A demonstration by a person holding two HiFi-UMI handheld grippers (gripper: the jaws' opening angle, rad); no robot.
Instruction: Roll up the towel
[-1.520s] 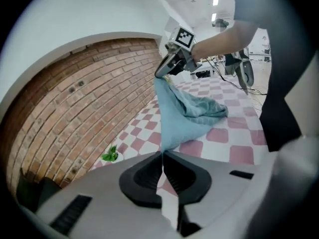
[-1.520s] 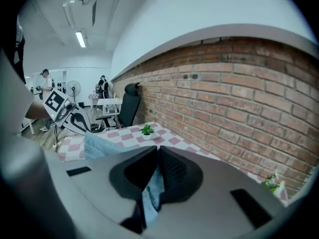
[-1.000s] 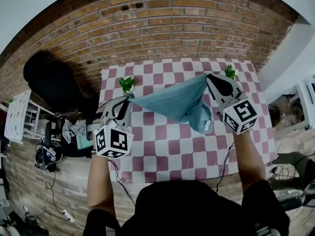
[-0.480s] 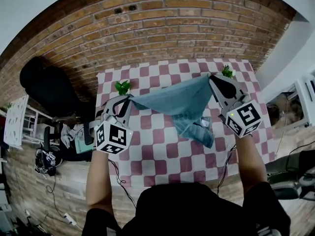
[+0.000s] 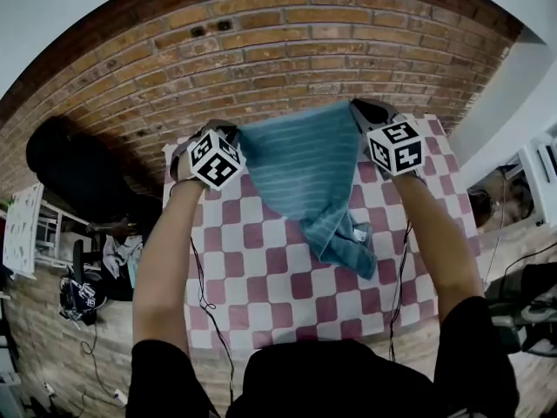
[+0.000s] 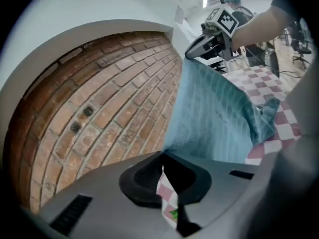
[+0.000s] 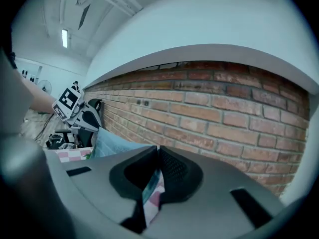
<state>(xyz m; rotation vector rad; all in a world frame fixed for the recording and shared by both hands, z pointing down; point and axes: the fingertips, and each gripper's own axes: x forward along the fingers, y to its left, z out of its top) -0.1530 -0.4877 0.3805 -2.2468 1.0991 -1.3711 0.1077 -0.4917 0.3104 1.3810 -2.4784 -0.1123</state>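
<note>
The teal towel (image 5: 300,168) hangs spread above the far half of the checked table (image 5: 261,268). Its top edge is stretched taut between the two grippers, above the table's far edge.

The left gripper (image 5: 233,132) has its jaws pressed together on the towel's upper corner, above the table's far left corner. In the left gripper view the cloth runs straight out from the pinched tips toward the other gripper.

The right gripper (image 5: 357,107) is clamped the same way on the opposite upper corner, above the table's far right side. The right gripper view shows its jaws closed, with the towel's edge leading off from them.

Below that top edge the towel narrows as it drops. Its lower end rests bunched on the table, right of the table's middle, where a small white tag (image 5: 359,234) shows on the cloth. The brick wall (image 5: 287,50) stands just beyond the table's far edge.
</note>
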